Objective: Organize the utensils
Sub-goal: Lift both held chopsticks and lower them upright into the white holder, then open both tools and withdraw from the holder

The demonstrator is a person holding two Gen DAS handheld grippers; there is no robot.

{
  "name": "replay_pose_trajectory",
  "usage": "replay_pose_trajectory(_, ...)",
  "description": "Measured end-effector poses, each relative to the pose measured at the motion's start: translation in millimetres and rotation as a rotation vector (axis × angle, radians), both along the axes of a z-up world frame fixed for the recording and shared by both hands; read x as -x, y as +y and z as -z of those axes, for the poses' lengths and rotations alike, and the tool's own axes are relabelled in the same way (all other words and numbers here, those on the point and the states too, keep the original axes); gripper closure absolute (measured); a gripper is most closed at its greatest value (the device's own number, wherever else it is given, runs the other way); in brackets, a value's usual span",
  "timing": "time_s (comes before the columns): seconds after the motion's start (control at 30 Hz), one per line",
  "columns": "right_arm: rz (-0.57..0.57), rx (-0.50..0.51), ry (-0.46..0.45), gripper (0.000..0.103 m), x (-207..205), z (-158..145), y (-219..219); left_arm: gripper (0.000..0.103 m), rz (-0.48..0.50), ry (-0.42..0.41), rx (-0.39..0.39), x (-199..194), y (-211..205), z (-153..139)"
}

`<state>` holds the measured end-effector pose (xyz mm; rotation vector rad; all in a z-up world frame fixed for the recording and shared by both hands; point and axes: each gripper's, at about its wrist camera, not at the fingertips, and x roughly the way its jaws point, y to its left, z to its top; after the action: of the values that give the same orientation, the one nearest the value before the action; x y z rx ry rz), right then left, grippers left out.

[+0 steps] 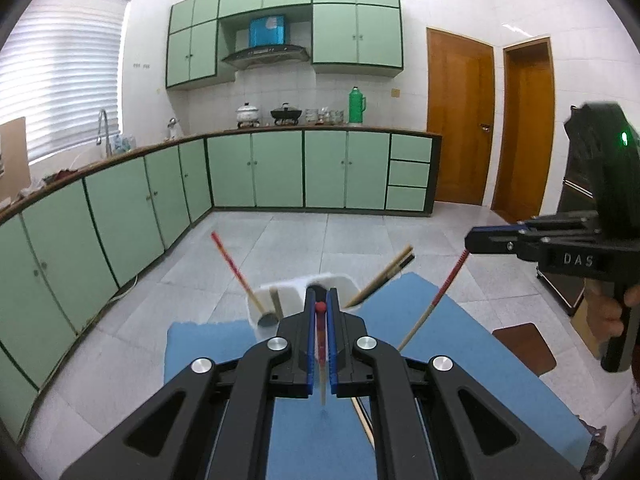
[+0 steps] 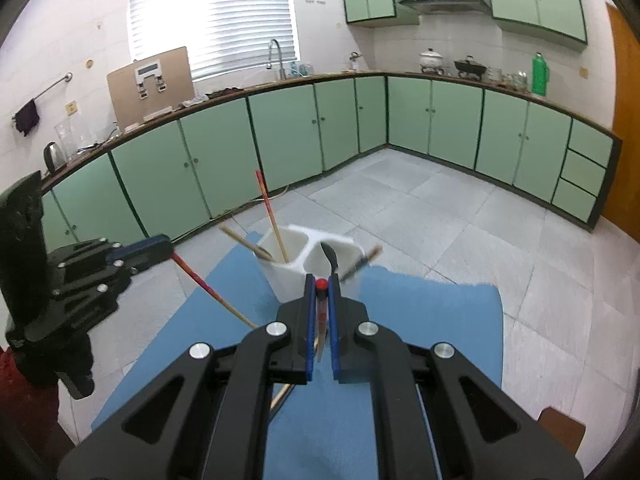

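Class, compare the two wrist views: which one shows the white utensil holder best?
The right wrist view. There the white utensil holder shows both compartments, with chopsticks in one and a spoon in the other. In the left wrist view the left tongs cover its middle.

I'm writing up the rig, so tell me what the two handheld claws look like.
Both are black plastic with blue finger pads and silver round bolts on the linkage arms. The left claw and right claw match. Seen side-on, the right one has white letters "DAS", a pistol-style handle and a green light on its upright black body.
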<state>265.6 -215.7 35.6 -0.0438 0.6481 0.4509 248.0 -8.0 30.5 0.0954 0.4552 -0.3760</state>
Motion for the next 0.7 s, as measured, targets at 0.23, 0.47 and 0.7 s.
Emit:
replay_pose_trajectory(0.23,-0.054,-0.035,-0.05,0.098,-14,-50,3,0.098,0.028,-0.095,0.007,-2,-6,-38)
replay_pose_trajectory(0.47,-0.037,0.0,-0.173,0.098,-26,-94,5,0.098,-0.005,-0.242,0.029,-17,-7,-86)
replay_pose_trajectory(0.7,-0.005,0.052,-0.2,0.098,-59,-80,18,0.098,-0.063,-0.285,0.027,-54,-9,-81)
